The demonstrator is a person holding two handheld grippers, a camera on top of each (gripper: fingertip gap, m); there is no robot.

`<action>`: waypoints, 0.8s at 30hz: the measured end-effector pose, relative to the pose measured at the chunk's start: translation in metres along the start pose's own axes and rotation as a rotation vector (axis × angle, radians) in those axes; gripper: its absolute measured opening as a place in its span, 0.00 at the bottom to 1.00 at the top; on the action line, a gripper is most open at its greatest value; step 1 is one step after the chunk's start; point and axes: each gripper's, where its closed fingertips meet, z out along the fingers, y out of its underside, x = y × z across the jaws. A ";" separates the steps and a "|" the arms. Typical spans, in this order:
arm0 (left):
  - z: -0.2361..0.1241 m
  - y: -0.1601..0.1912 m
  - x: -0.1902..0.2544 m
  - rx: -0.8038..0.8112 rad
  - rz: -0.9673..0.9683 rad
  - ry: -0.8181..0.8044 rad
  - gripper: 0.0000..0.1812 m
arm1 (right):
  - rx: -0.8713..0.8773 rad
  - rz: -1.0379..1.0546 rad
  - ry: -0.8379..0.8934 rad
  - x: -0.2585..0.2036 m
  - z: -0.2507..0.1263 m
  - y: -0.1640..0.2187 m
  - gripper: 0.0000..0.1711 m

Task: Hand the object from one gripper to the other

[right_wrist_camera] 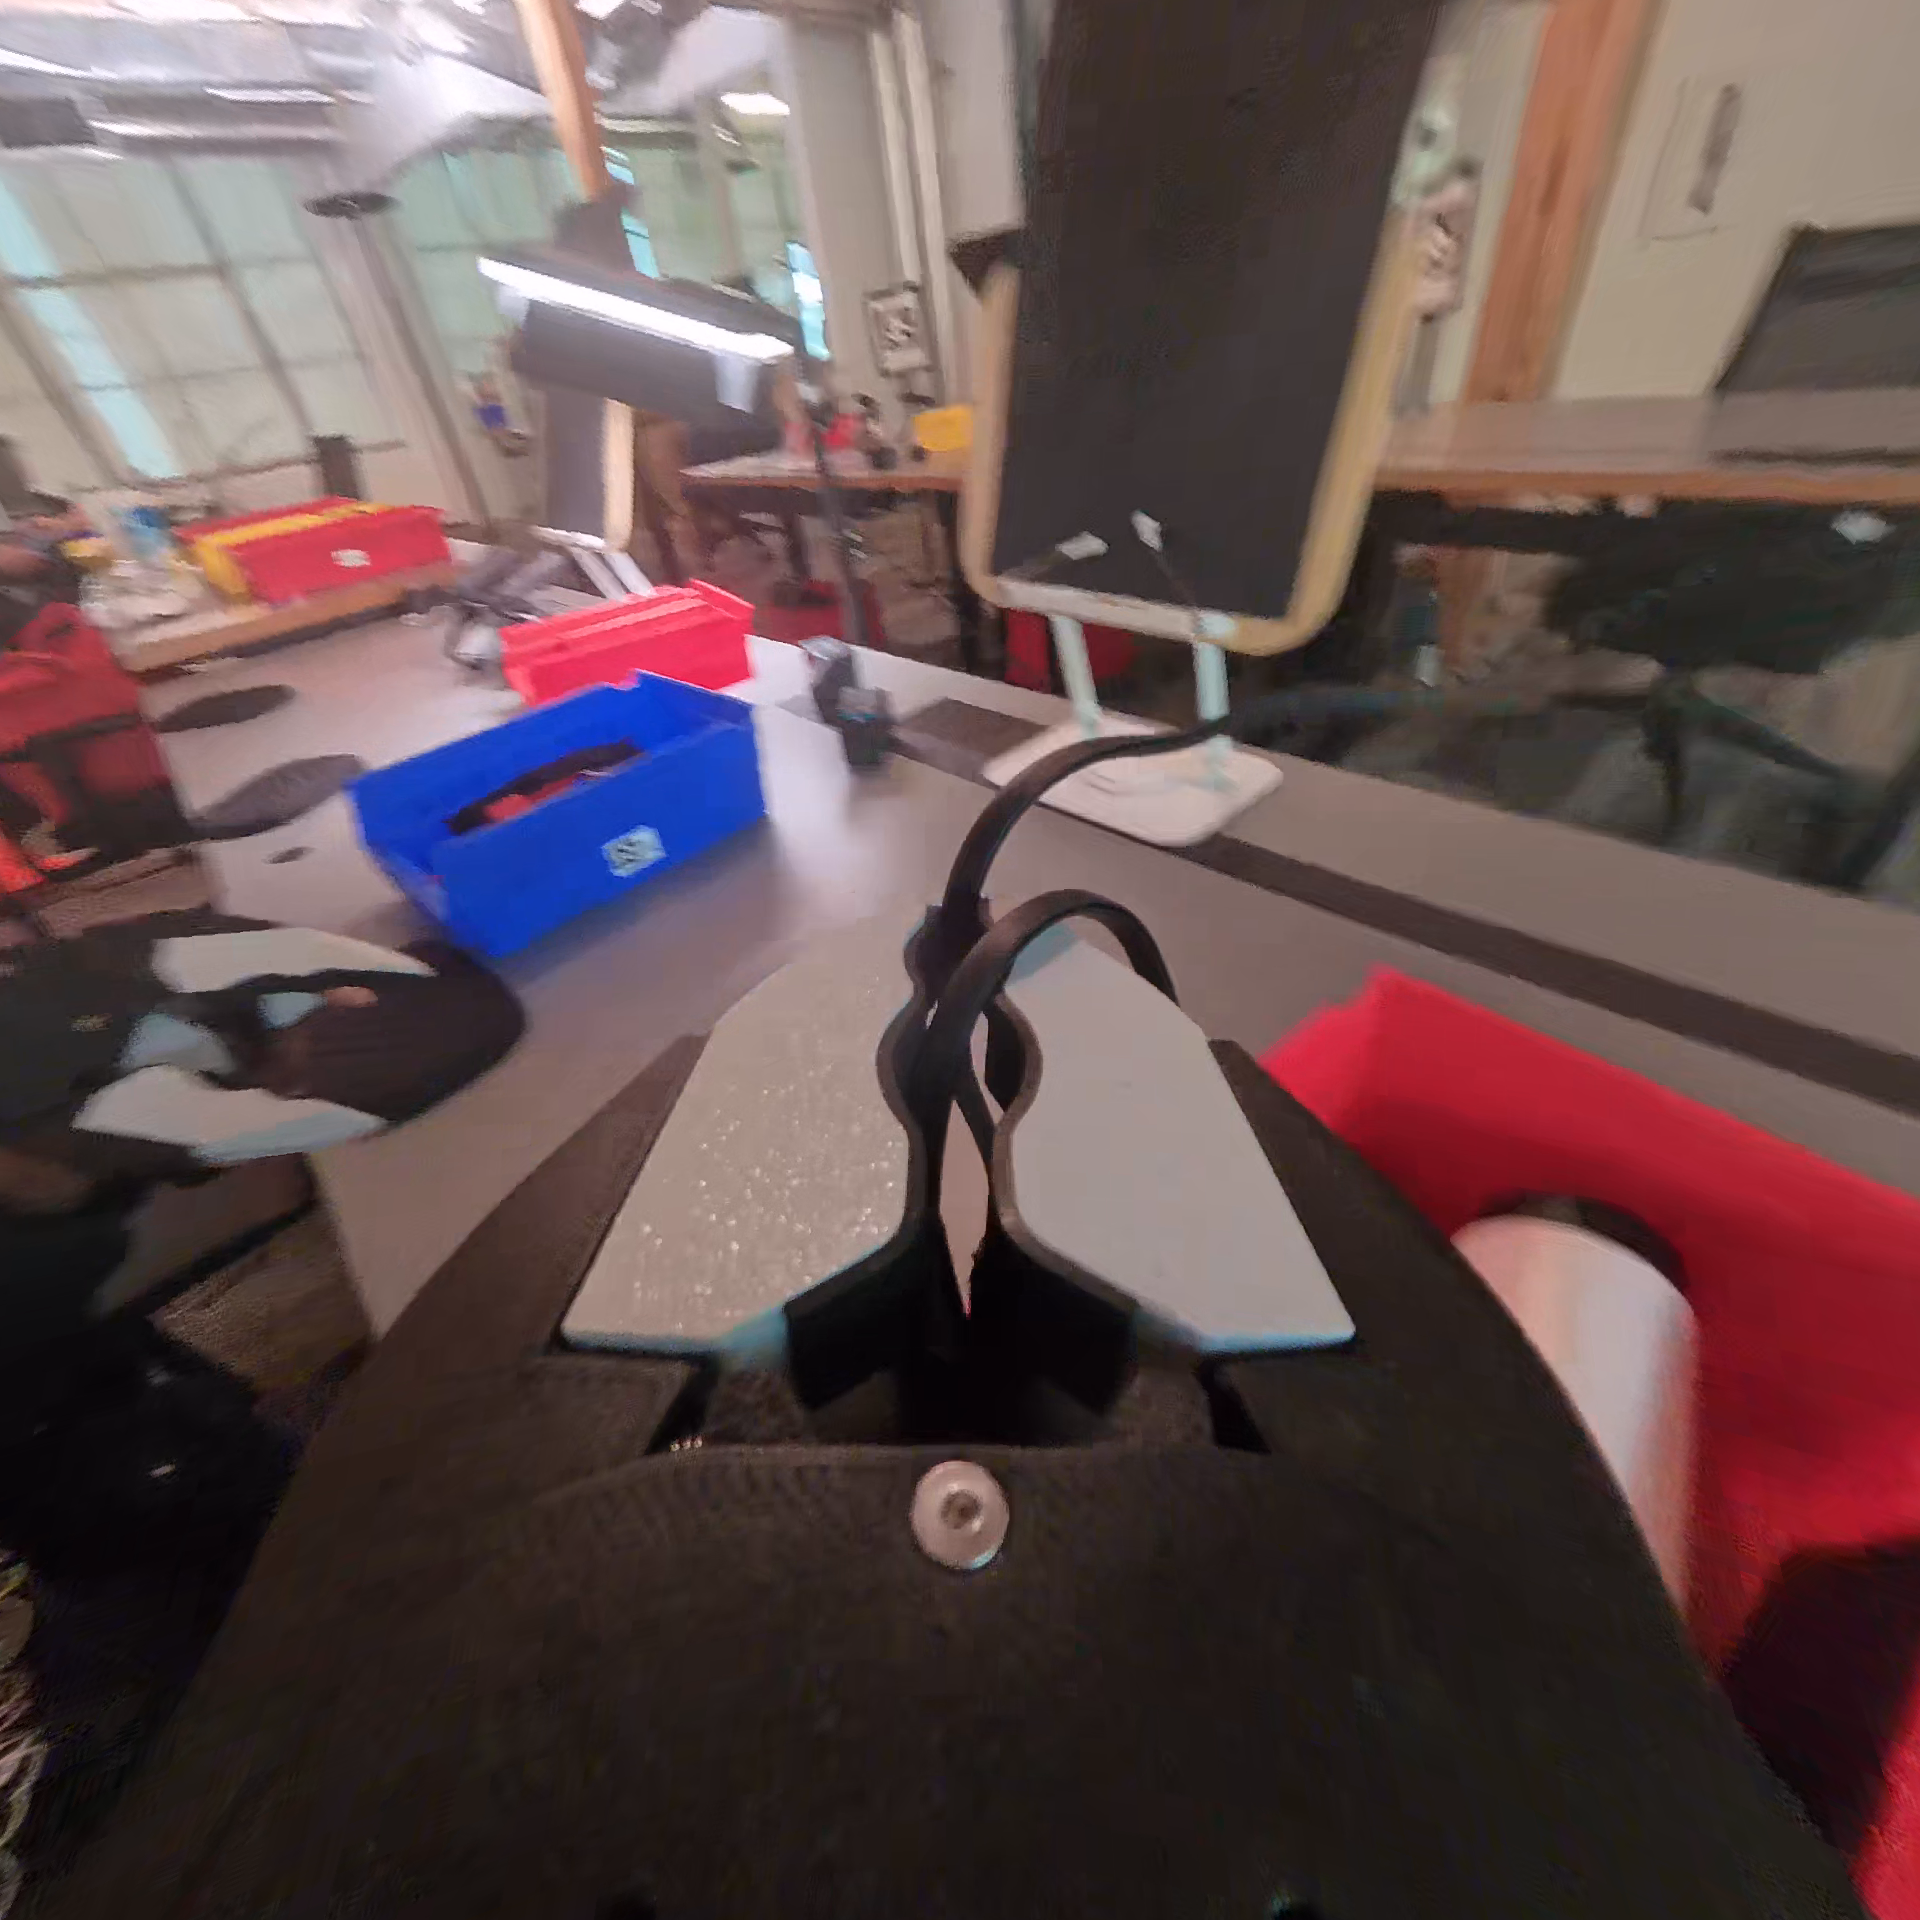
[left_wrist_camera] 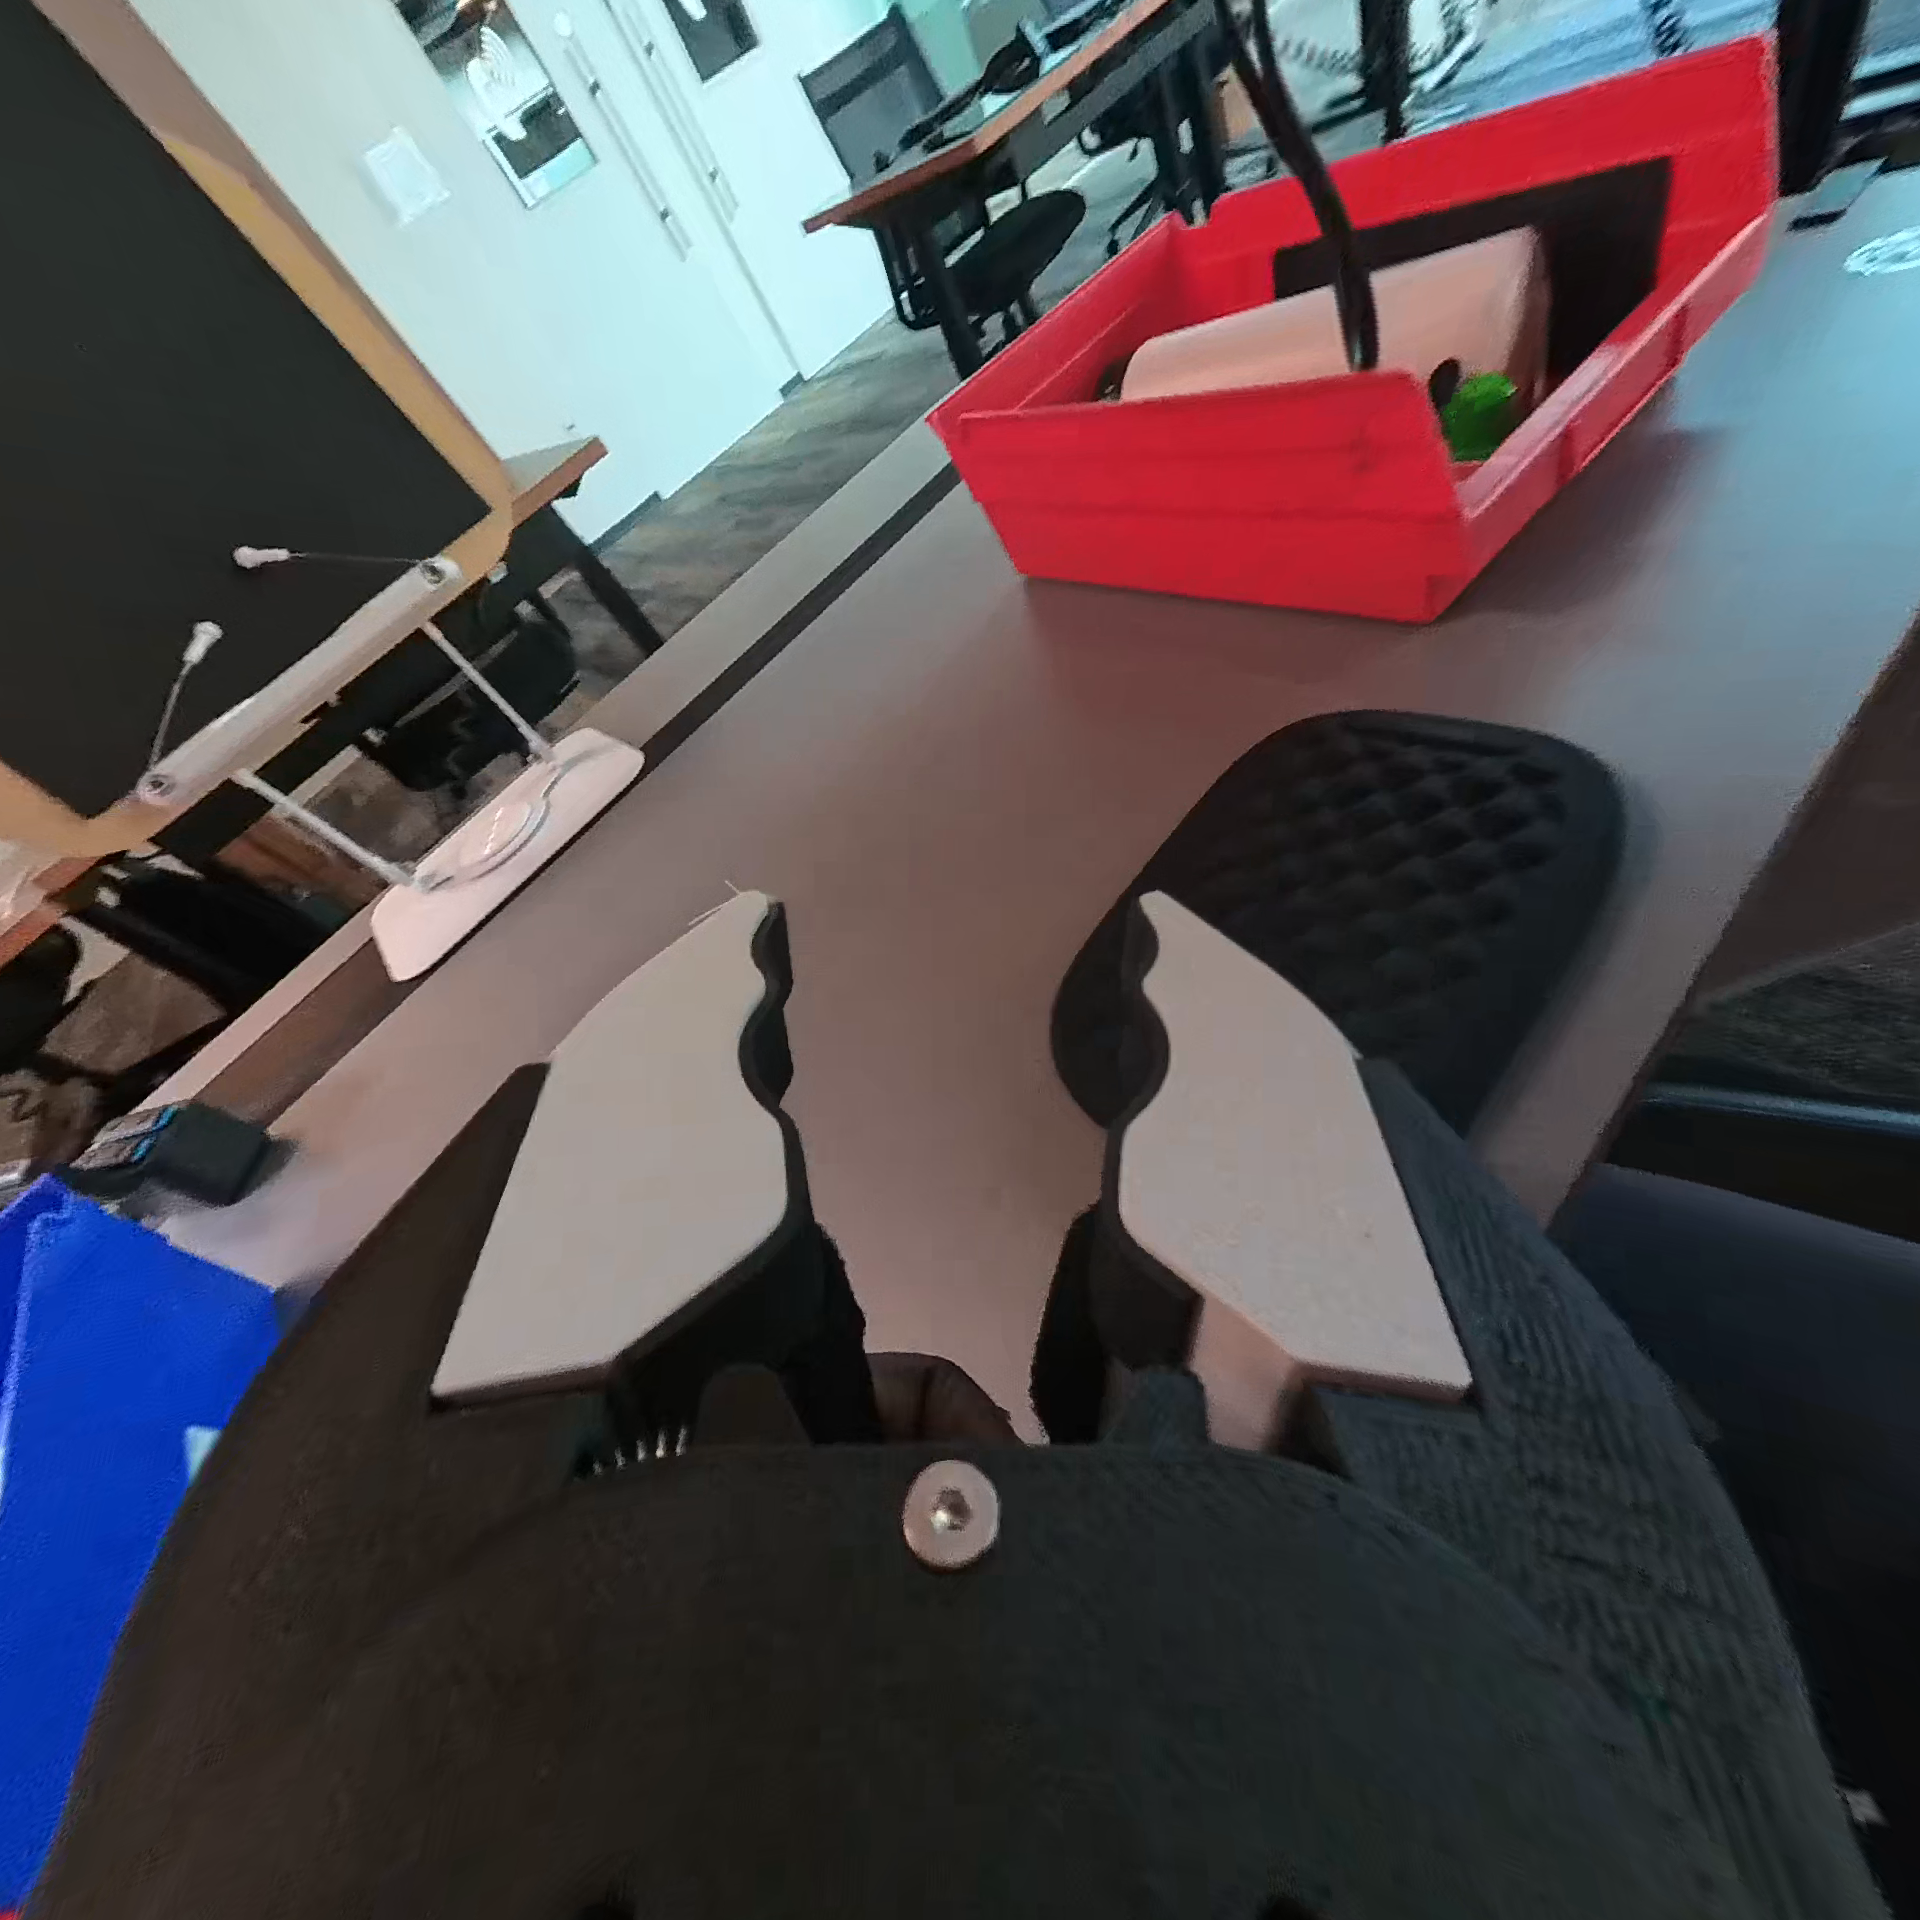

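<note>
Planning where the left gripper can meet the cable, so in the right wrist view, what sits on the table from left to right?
Open left gripper → blue plastic bin → small black device → white base of the black-panel stand → red plastic bin at the right edge. The right gripper is shut on the black cable.

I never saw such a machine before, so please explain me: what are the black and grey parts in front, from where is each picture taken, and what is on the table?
Each picture comes from a camera mounted on a hand-held gripper, looking along its two grey fingers. The left gripper is open and empty above the brown table. The right gripper is shut on a black cable, beside a red bin holding a white roll. A blue bin and a standing dark board are also on the table. The left view shows the cable hanging over the red bin.
</note>
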 end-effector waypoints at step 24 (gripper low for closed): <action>-0.002 0.008 -0.008 -0.030 -0.045 0.009 0.34 | -0.788 -0.237 0.754 0.121 -0.017 0.061 0.66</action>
